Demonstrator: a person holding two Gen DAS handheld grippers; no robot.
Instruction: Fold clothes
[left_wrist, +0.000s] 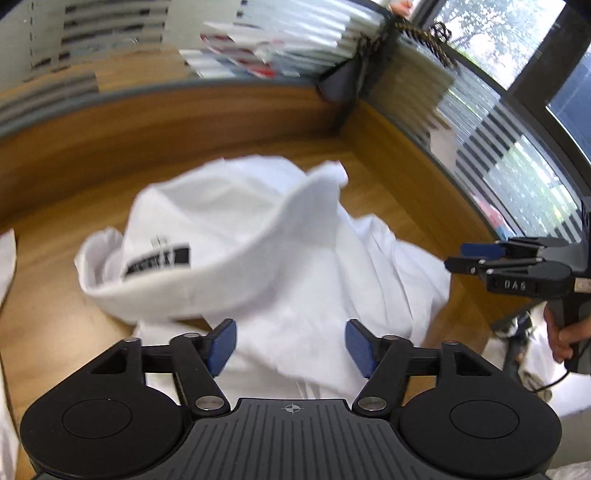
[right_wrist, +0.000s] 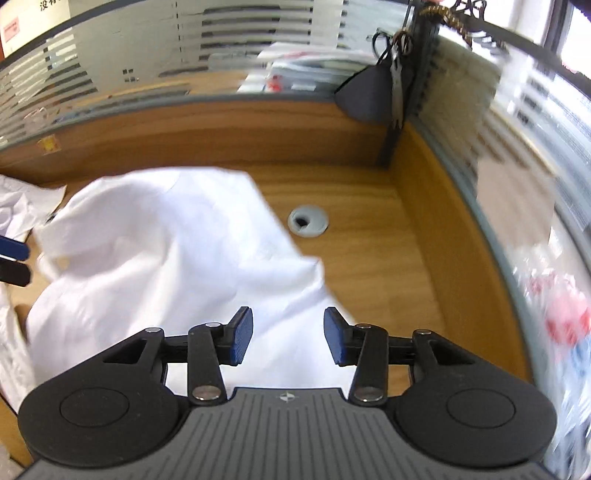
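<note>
Both grippers angle down over a white garment (left_wrist: 280, 258) on the desk (right_wrist: 388, 258).
Left gripper (left_wrist: 291, 347) and right gripper (right_wrist: 288, 338) gape empty; the garment's print is blurred.

The side of the right tongs' (left_wrist: 480, 258) black body, as seen from the left wrist view, carries the raised letters "DAG" or "DAS"; the last character is not clear. The white garment (left_wrist: 258, 236) bears a black printed band with light lettering, too blurred to read. A white sign (right_wrist: 51, 7) at the top left of the right wrist view shows Chinese characters, cut off and illegible.
</note>
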